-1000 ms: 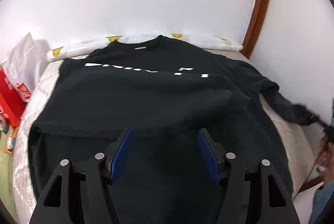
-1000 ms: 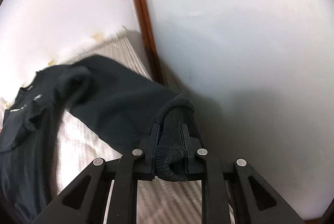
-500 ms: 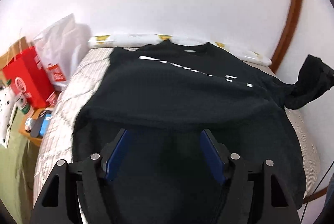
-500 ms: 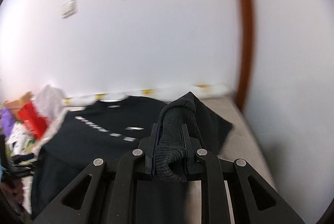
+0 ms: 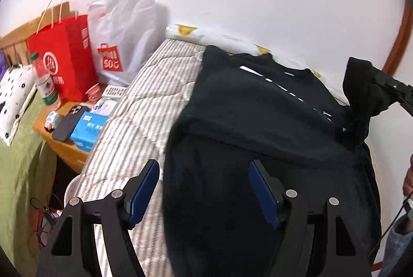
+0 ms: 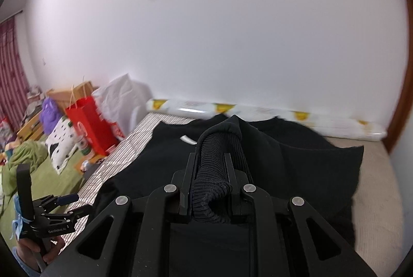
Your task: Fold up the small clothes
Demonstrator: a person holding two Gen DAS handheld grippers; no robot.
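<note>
my right claw pinched tight on the ribbed cuff of the black sweatshirt, sleeve lifted over the body, sweatshirt spread on the striped bed, my left claw gaping, just been widening, nothing gripped

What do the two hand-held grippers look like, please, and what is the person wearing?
Both hand-held grippers, left and right, are black angular frames with silver screws; the left has blue pads and white lettering. The person's sleeve looks light blue.
</note>
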